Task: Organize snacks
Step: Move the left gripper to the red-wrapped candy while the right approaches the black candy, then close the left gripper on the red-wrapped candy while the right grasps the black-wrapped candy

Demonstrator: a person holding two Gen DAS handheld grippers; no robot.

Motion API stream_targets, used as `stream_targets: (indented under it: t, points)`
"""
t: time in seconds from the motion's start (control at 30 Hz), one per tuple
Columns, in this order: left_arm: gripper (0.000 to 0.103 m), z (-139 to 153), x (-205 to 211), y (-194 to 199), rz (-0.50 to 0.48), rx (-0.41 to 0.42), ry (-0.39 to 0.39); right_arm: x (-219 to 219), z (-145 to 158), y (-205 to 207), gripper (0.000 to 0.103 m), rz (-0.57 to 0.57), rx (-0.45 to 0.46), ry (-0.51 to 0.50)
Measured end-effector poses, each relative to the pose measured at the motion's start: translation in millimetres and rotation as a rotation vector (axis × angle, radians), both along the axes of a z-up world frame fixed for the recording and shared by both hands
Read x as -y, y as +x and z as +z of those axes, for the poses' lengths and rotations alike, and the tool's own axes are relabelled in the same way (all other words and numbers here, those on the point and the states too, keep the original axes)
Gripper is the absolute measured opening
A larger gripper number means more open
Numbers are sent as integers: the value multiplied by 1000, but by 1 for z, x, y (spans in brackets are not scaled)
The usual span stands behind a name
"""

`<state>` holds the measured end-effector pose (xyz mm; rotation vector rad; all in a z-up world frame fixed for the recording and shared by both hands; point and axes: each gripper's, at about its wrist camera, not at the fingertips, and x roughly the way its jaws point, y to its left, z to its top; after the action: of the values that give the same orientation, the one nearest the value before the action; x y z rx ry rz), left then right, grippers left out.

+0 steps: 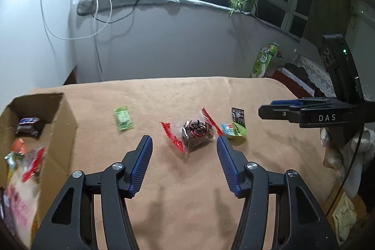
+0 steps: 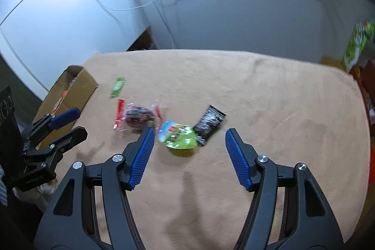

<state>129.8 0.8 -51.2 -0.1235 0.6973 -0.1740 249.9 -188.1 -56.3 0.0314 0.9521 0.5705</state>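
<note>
Four snacks lie on the tan cloth. A clear wrapper with red ends and a dark round snack (image 1: 195, 131) (image 2: 137, 116) sits just beyond my left gripper (image 1: 184, 141), which is open with nothing between its fingers. A lime-green jelly cup (image 1: 234, 130) (image 2: 179, 136) and a black packet (image 1: 238, 116) (image 2: 209, 122) lie just ahead of my right gripper (image 2: 189, 134), also open and empty. A small green packet (image 1: 123, 118) (image 2: 118, 87) lies farther left. The right gripper also shows side-on (image 1: 279, 109) in the left wrist view; the left one (image 2: 70, 123) appears in the right wrist view.
An open cardboard box (image 1: 58, 123) (image 2: 77, 83) at the table's left holds several snacks, among them a dark bar (image 1: 29, 125). The tan cloth (image 1: 187, 198) covers the table. A white wall, cables and a window ledge stand behind. A green carton (image 1: 263, 60) stands at the back right.
</note>
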Motion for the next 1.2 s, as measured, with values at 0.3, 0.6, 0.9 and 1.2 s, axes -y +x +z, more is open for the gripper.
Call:
stream_targets:
  t: [0.3,0.6,0.9,1.2]
  points:
    - [57,-22,19,41,-94,-43,69,6,-34,39,66,-56,-155,84]
    - [58,-40,28,71,-108,-101,103,-15,-50,52,52,-48,-195,58]
    - [59,-44,42,83,-141,-118,162,-24,-49,56,37,-44,-169,-16]
    - [34,-48,49,96,-161,-132,181,-19,-48,56,24,-30,-162,-32]
